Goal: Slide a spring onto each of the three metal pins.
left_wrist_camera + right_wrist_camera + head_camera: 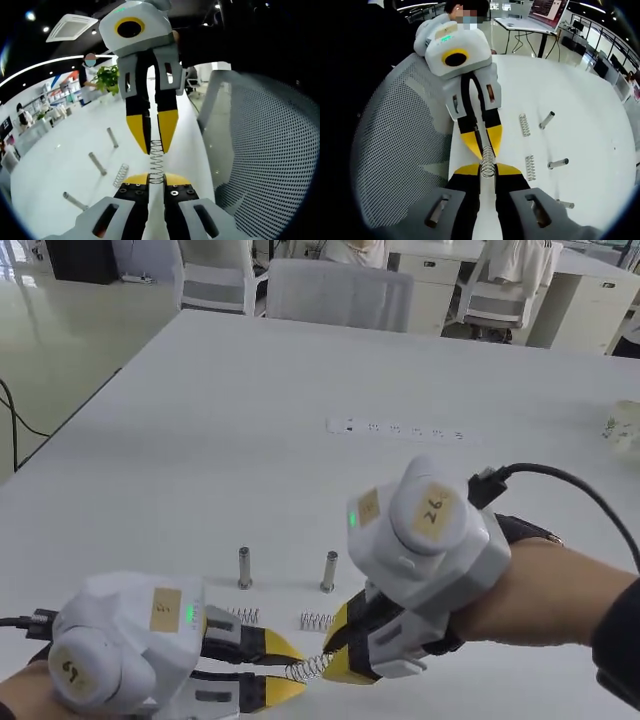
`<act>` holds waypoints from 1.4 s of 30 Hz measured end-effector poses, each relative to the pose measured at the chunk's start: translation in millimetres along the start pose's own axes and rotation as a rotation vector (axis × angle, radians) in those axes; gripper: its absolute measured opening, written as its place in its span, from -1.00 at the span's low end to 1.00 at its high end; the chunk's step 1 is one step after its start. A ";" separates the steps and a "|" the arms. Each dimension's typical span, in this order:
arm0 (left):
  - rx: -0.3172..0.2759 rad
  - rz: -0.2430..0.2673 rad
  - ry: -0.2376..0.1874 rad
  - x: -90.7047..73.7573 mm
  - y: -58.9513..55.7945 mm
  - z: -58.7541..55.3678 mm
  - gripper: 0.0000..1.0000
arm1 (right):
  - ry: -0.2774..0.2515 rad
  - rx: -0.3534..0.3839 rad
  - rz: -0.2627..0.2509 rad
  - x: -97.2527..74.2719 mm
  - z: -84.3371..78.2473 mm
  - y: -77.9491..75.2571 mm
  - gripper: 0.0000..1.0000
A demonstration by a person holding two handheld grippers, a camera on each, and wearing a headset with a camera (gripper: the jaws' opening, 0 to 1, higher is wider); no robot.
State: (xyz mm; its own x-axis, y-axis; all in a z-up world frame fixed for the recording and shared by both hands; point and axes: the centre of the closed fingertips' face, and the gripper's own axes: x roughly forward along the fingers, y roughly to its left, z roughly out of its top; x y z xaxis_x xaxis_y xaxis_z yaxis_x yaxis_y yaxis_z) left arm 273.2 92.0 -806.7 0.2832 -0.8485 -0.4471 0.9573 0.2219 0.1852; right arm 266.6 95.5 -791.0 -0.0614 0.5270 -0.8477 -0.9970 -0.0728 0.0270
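Head view: the left gripper [292, 670] and right gripper [335, 652] met tip to tip low over the white table [200, 440]. Each was clamped on one end of the held spring [310, 667]. Just beyond the held spring lay two loose springs [316, 621]. Past those stood two upright pins [244, 568], and a power strip [400, 428] lay well beyond.

Left gripper view: this gripper's own yellow tips were pinched shut on the held spring's near end [156, 167]. The right gripper [156, 145] gripped its far end. Three pins [97, 163] and one loose spring [120, 175] sat left of the held spring, with a mesh chair [260, 150] to its right.

Right gripper view: both pairs of tips were closed on the held spring [487, 160]. Pins [558, 163] and loose springs [530, 167] lay on its right.
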 end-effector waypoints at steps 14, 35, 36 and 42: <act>-0.022 0.012 -0.016 -1.2 3.1 1.1 -0.97 | -0.074 -0.003 -0.005 -2.6 19.3 -2.4 -0.85; -0.044 0.020 -0.046 -0.5 7.5 11.1 -0.97 | -0.057 0.023 0.000 5.1 8.5 -5.4 -0.83; -0.046 0.020 -0.050 -0.6 7.9 12.5 -0.97 | -0.060 0.024 0.000 4.7 8.9 -5.4 -0.83; -0.050 0.021 -0.063 0.0 9.0 17.9 -0.97 | -0.066 0.023 -0.004 3.2 9.8 -7.1 -0.83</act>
State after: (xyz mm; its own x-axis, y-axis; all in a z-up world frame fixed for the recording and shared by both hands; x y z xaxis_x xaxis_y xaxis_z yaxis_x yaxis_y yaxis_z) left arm 280.8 85.5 -789.4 0.3006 -0.8717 -0.3870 0.9533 0.2625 0.1492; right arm 273.0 106.0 -788.7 -0.0594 0.5816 -0.8113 -0.9980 -0.0509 0.0365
